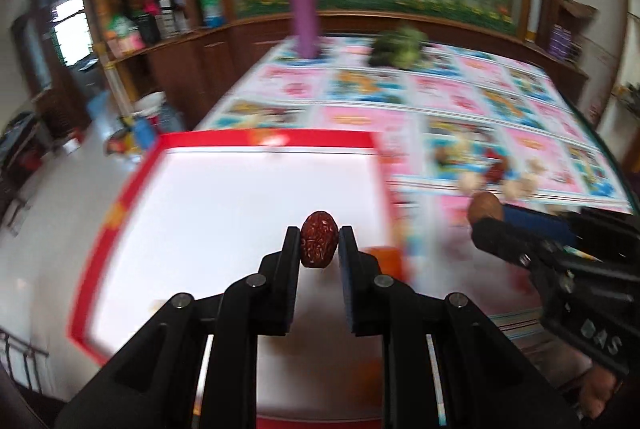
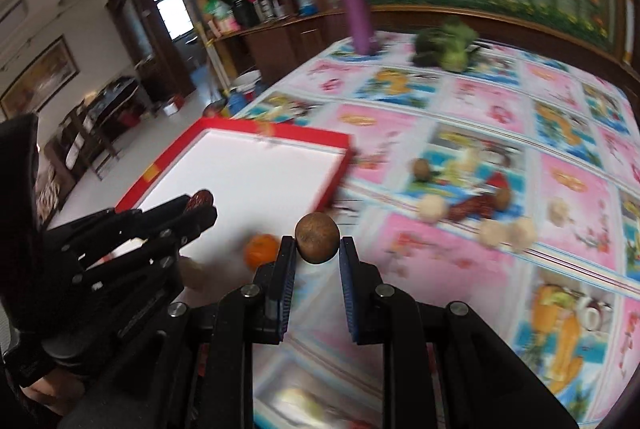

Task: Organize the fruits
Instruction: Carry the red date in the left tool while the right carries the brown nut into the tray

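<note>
Left gripper fingers clamped on red date over red-rimmed tray; right gripper fingers pinching brown round fruit above tabletop.

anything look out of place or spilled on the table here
Nothing looks spilled or broken. The loose fruits scattered on the patterned tablecloth right of the red-rimmed tray are simply unsorted. An orange fruit already lies in the tray. The left gripper holds a red date, the right gripper a brown round fruit.

The right hand-held gripper body bears pale letters, seemingly "DAS"; nothing else is legible
</note>
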`<act>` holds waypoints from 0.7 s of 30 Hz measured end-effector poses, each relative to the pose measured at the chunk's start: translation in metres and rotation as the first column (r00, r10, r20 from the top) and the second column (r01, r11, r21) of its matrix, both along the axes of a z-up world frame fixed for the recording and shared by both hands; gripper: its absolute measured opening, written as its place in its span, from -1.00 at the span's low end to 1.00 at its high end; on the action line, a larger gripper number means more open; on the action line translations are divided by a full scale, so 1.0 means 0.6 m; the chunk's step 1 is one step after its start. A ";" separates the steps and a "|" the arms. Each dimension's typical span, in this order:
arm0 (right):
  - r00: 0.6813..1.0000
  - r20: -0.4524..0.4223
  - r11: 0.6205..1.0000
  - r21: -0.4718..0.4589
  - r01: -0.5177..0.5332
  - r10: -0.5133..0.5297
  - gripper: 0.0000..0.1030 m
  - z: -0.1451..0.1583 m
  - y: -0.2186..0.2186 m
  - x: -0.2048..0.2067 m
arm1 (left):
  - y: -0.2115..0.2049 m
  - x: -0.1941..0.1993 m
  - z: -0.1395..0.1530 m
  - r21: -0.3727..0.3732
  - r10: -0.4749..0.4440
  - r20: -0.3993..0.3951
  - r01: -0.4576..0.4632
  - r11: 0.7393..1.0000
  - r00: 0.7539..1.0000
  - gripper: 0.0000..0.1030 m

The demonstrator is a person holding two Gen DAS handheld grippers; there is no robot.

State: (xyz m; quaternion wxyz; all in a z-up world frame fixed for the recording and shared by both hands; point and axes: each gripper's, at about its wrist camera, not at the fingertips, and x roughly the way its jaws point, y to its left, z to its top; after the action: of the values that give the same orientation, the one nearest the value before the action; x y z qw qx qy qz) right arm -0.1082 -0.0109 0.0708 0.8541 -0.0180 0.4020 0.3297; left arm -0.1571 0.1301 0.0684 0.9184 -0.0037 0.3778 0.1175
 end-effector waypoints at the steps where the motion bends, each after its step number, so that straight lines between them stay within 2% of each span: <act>1: 1.000 0.003 1.000 -0.007 -0.017 0.017 -0.60 -0.001 0.021 -0.005 | 0.019 -0.006 -0.003 0.011 0.027 0.001 -0.027 1.000 1.000 -0.59; 5: 0.998 -0.002 0.997 -0.041 -0.066 0.066 -0.60 -0.012 0.087 -0.021 | 0.078 -0.022 -0.021 0.027 0.104 -0.005 -0.104 0.994 0.995 -0.59; 9: 0.996 -0.010 0.992 -0.088 -0.092 0.091 -0.60 -0.030 0.128 -0.031 | 0.111 -0.026 -0.039 0.027 0.141 -0.014 -0.141 0.990 0.990 -0.59; 21: 0.992 -0.061 0.984 -0.131 -0.117 0.109 -0.59 -0.056 0.148 -0.050 | 0.127 -0.029 -0.065 0.061 0.174 -0.056 -0.171 0.983 0.983 -0.59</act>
State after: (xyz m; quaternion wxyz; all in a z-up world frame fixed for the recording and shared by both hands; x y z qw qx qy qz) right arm -0.1384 0.0777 0.0375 0.8198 -0.0895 0.4443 0.3501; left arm -0.1745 0.2065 0.0294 0.8926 -0.0069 0.4004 0.2074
